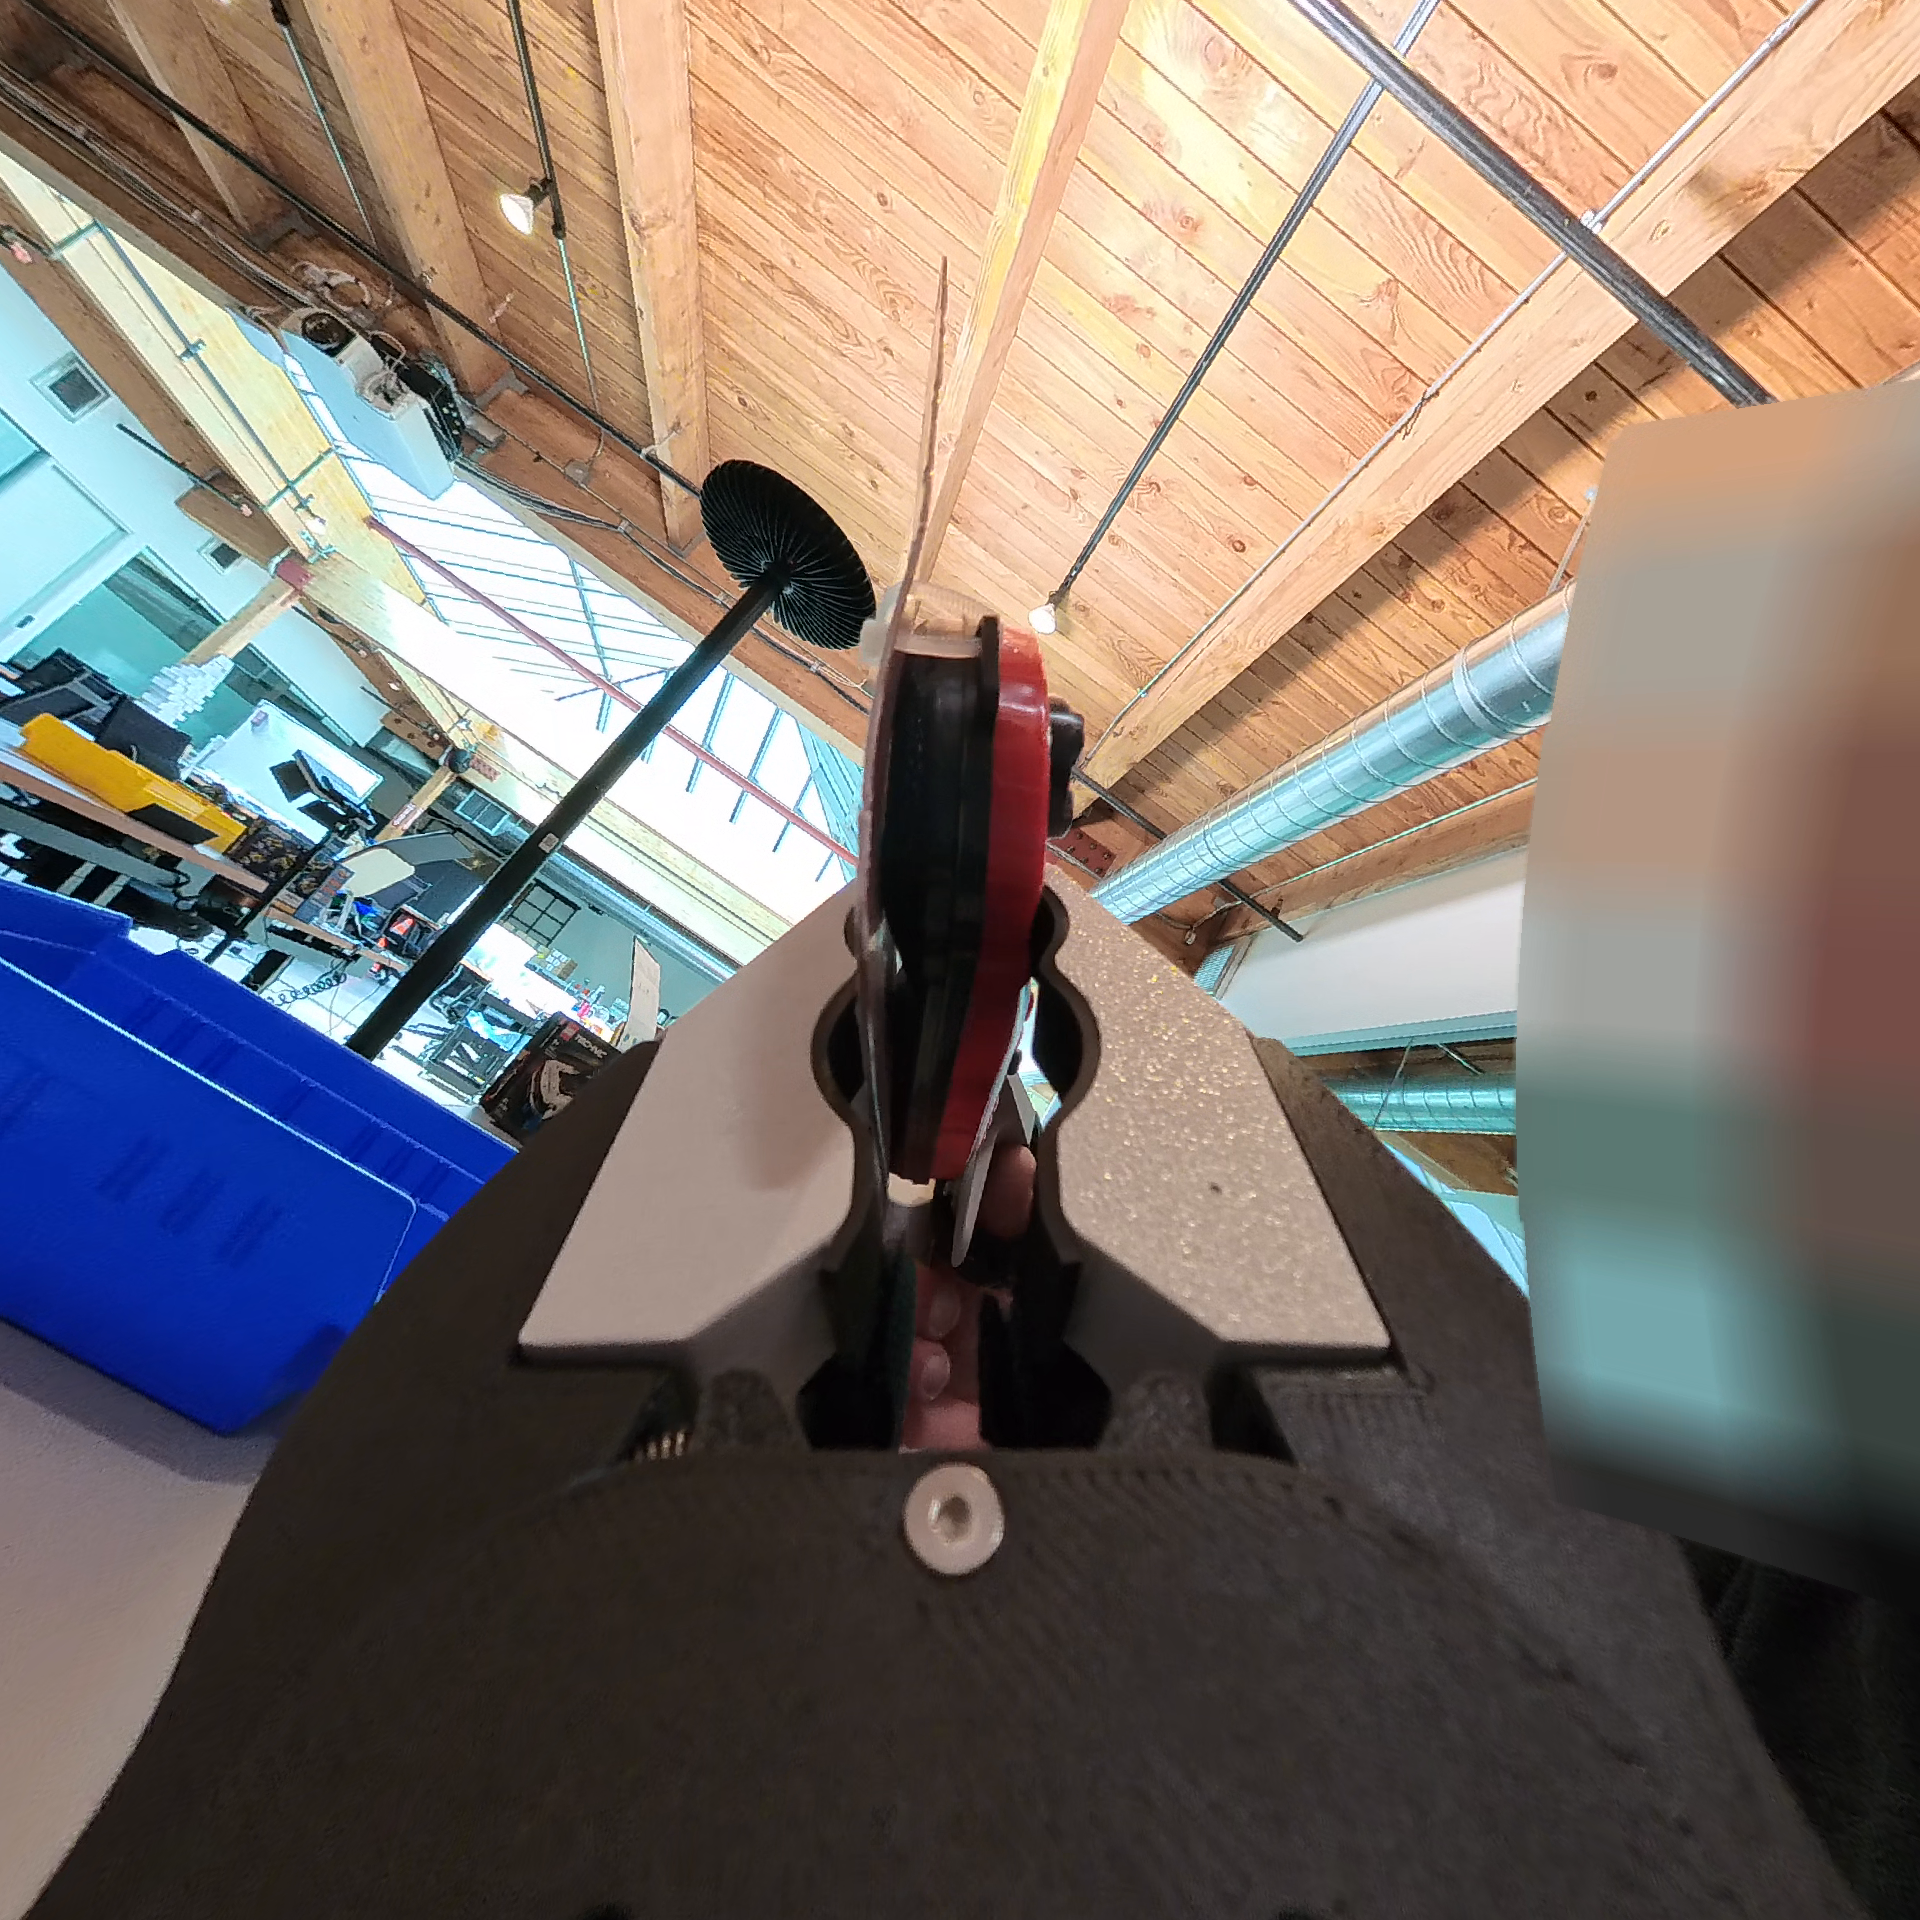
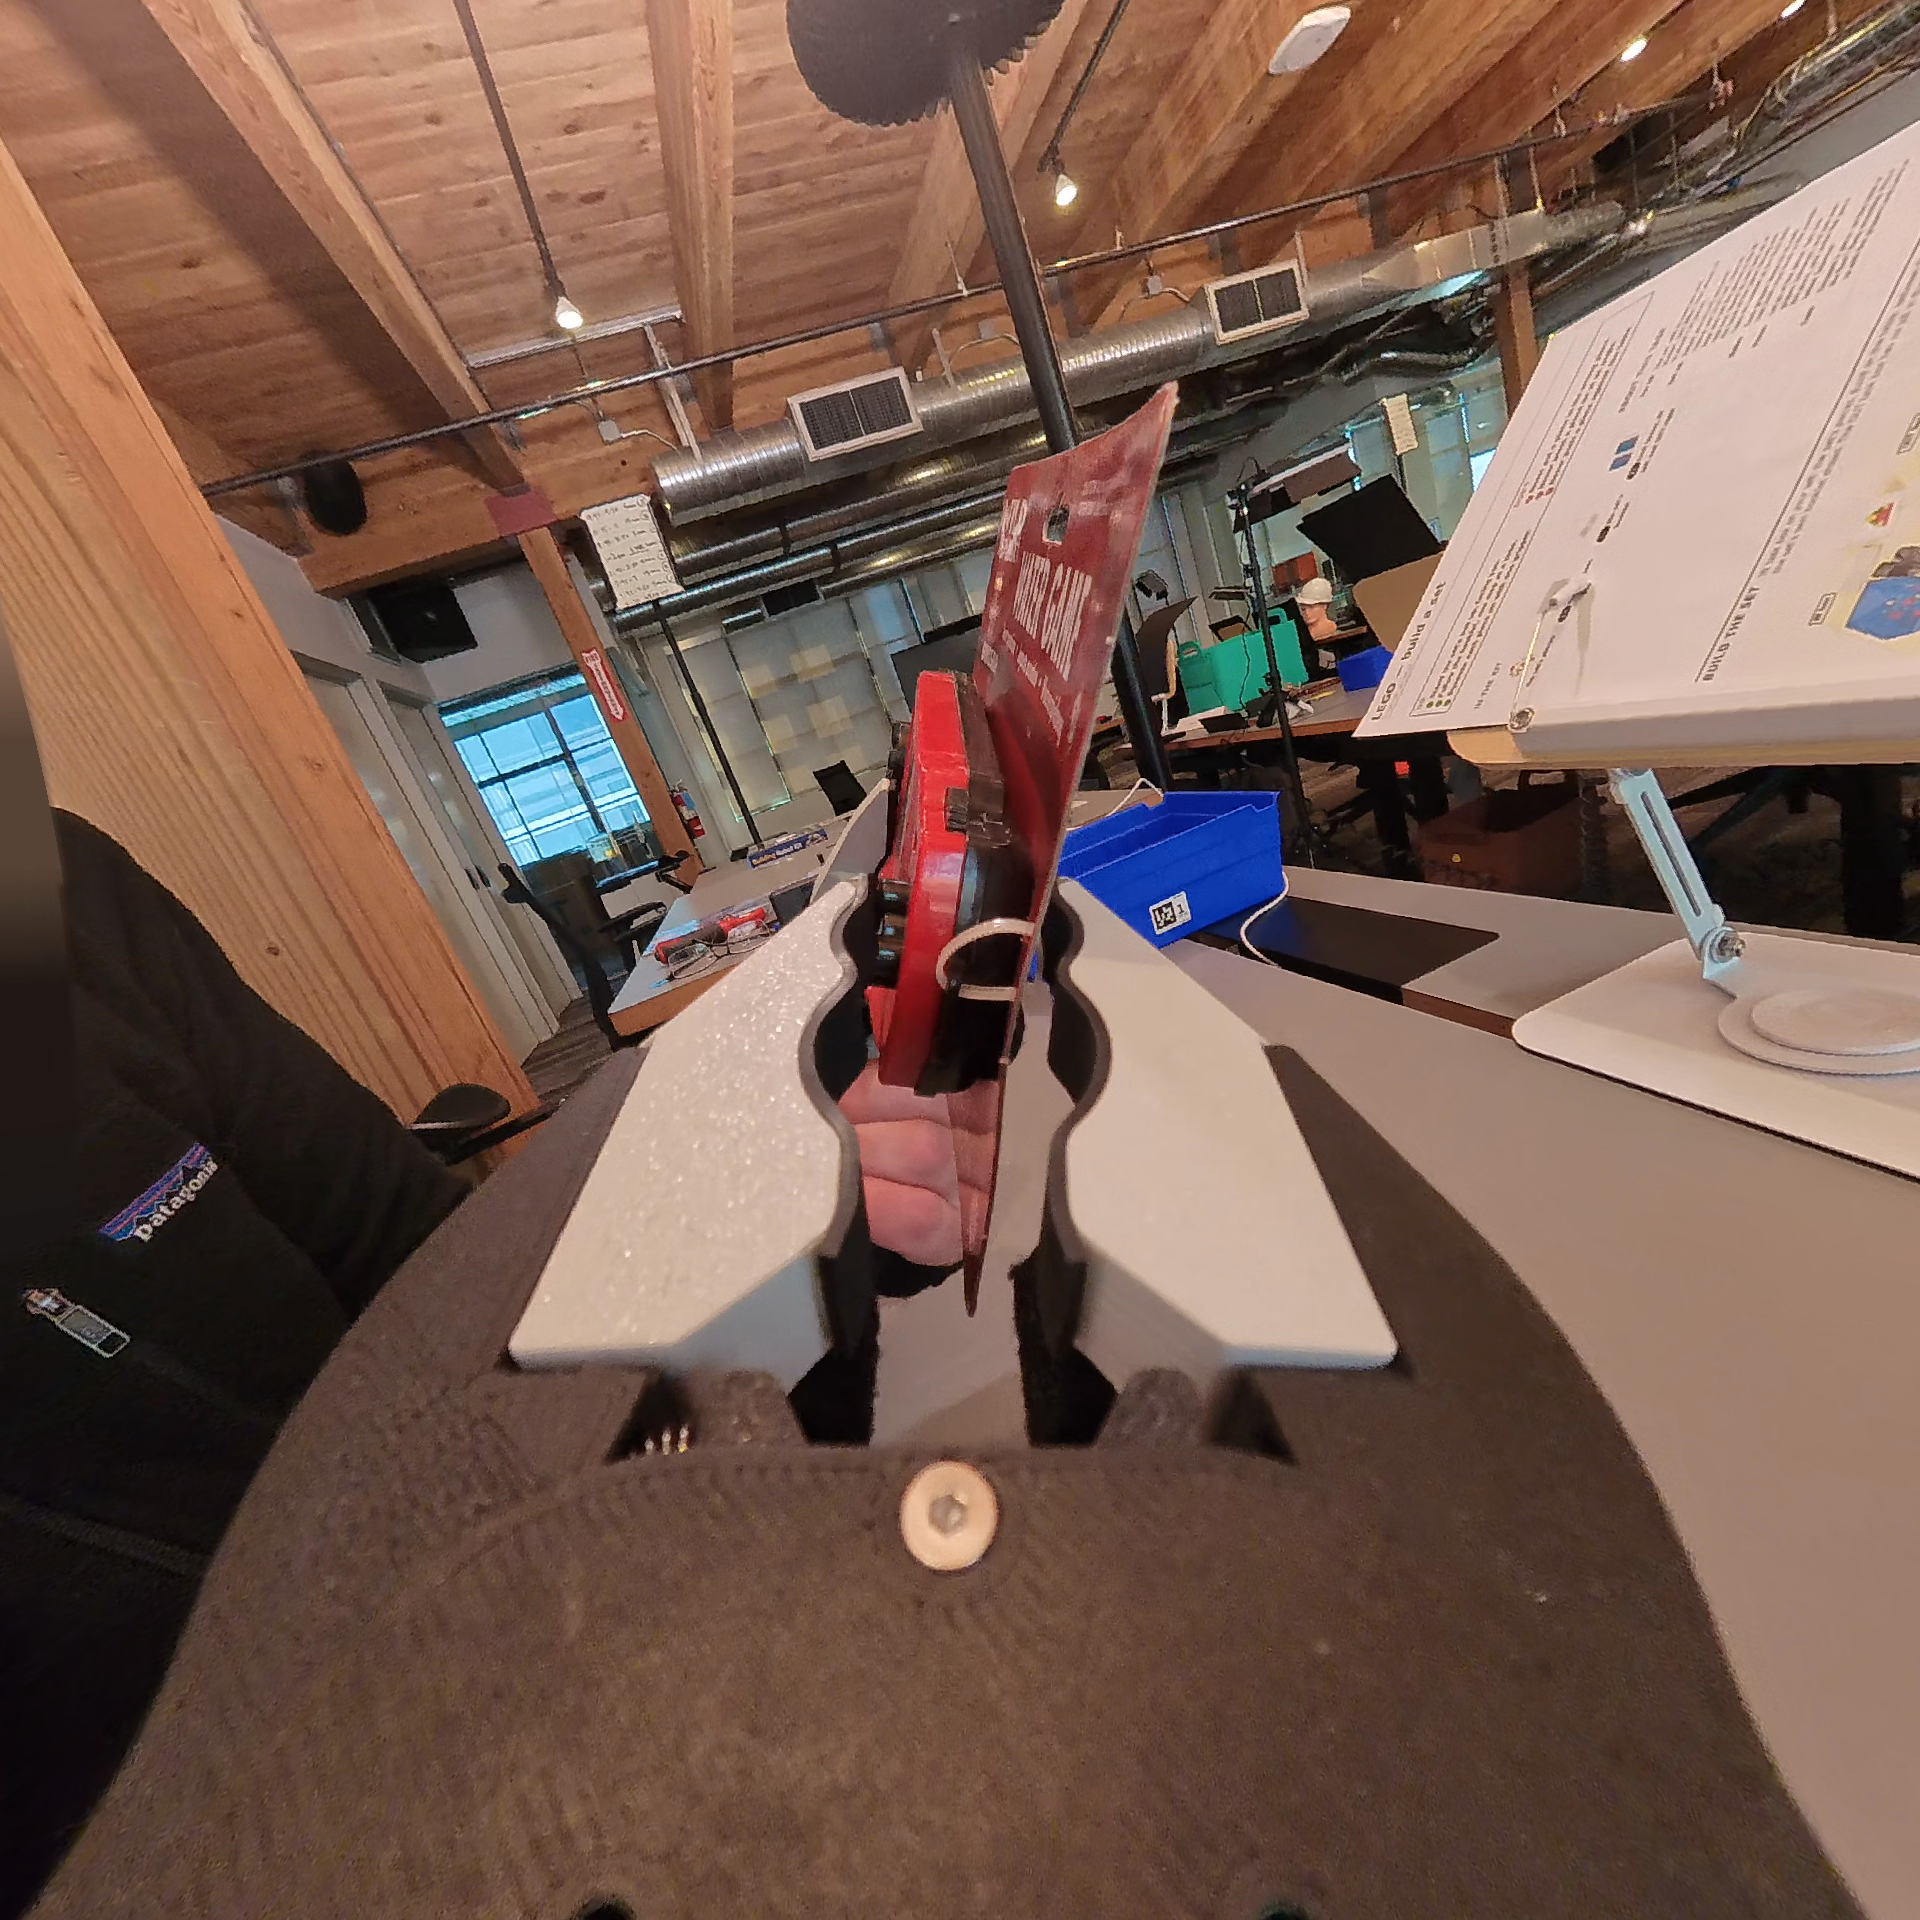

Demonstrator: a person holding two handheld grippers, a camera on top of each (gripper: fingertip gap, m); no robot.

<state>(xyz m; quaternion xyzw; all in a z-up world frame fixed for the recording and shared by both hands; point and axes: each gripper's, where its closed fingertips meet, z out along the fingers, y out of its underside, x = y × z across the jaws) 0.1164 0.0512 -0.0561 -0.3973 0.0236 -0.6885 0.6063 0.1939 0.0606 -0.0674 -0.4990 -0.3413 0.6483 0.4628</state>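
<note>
Red plastic toy (image 1: 971, 894) zip-tied to a red backing card (image 2: 1075, 623) sits right between both sets of grey fingers, with the left claw (image 1: 951, 987) and the right claw (image 2: 951, 997) each closed around it. Behind the toy there's a blue bin (image 2: 1174, 852), and bare fingers (image 2: 914, 1174) show just below it.

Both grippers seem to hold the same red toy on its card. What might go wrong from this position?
1. The left gripper and right gripper both clamp the red toy; pulling apart may tear its thin backing card.
2. A white zip tie fastens toy to card; twisting might snap it.
3. Bare fingers sit behind the jaws and may get pinched.
</note>
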